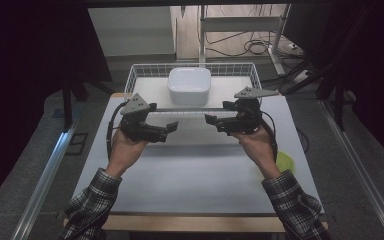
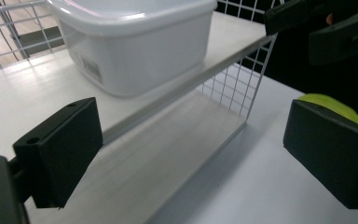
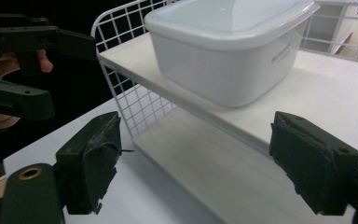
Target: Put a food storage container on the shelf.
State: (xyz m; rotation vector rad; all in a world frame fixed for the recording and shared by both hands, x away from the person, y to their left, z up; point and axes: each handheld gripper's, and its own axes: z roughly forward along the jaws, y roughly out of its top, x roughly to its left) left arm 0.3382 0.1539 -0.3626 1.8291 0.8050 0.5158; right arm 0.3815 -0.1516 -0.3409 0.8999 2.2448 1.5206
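Jaws spread on both my left gripper [image 1: 166, 128] and right gripper [image 1: 214, 121], pinching nothing. White container [image 1: 189, 85] sits upper centre on the wire rack's [image 1: 130, 80] shelf, beyond them. Yellow-green disc [image 1: 286, 161] lower right. Hands level, tips facing inward.

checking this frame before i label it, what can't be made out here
- White container: contents hidden by its lid in the high view; its top is cut off by the edge in the left gripper view.
- Barcode label: too small to read, left gripper view.
- Yellow-green thing: partly behind the right forearm, high view.
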